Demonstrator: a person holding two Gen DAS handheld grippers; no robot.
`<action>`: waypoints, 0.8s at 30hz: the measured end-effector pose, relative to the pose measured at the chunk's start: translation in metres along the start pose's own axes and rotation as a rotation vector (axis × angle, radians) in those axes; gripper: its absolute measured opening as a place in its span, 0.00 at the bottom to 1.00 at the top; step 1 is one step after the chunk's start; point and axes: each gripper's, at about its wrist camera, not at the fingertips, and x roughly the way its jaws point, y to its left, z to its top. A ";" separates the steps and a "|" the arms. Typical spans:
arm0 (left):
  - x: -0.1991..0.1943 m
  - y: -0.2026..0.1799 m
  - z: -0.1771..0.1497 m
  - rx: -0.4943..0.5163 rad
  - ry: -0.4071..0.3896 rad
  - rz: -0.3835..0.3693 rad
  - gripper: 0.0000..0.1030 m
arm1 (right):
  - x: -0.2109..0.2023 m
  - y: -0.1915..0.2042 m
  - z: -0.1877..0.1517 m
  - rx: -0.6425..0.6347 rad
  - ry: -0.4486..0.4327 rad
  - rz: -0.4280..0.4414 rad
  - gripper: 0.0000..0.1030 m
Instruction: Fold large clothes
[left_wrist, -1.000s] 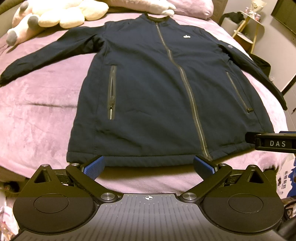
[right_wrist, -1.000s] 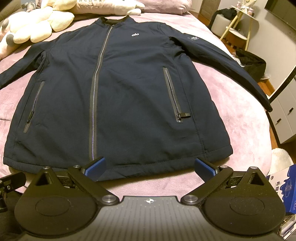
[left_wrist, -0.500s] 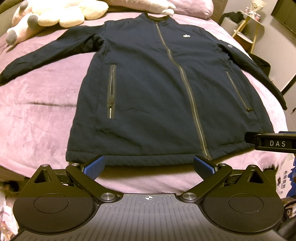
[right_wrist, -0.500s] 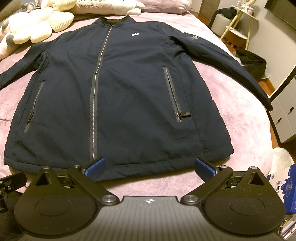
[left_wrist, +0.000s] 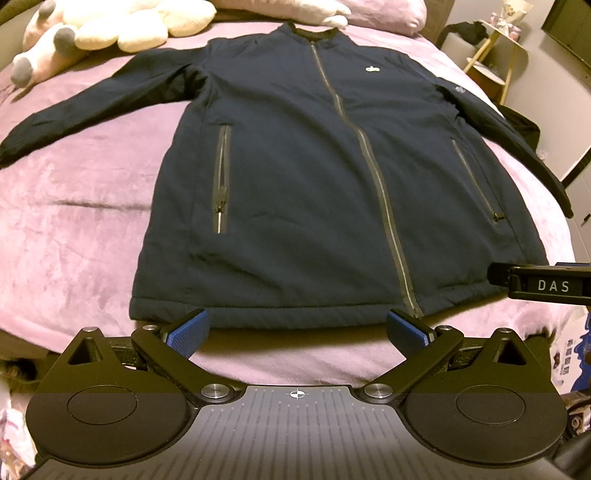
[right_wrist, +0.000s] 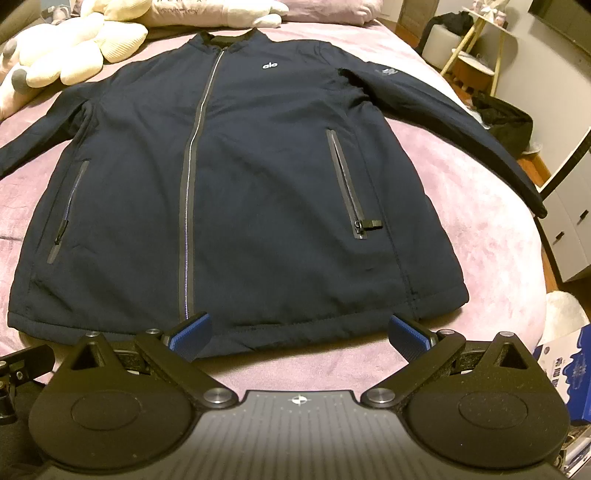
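While both tongs, left gripper (left_wrist: 295, 328) and right gripper (right_wrist: 300, 332), gaped apart, the navy zip jacket (left_wrist: 325, 177) lay flat toward twelve o'clock; pinching one padded layer risked a crooked fold.

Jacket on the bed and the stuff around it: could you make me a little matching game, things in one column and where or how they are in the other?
Things:
1. jacket
2. plush toy
3. left claw
4. blanket

Descriptions:
A. pink, covering the bed
B. open, empty, just short of the hem
C. navy, zipped, flat with sleeves spread
D. cream, lying beyond the jacket's shoulder

Pairs: 1-C, 2-D, 3-B, 4-A
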 end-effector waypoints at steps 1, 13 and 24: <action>0.000 0.000 0.000 0.000 0.002 0.000 1.00 | 0.000 0.000 0.000 0.000 0.002 0.001 0.99; 0.006 0.004 0.005 -0.005 0.026 -0.010 1.00 | 0.006 -0.002 0.002 0.008 0.019 0.007 0.99; 0.016 0.007 0.010 -0.016 0.052 -0.031 1.00 | 0.017 -0.003 0.003 0.020 0.050 0.020 0.99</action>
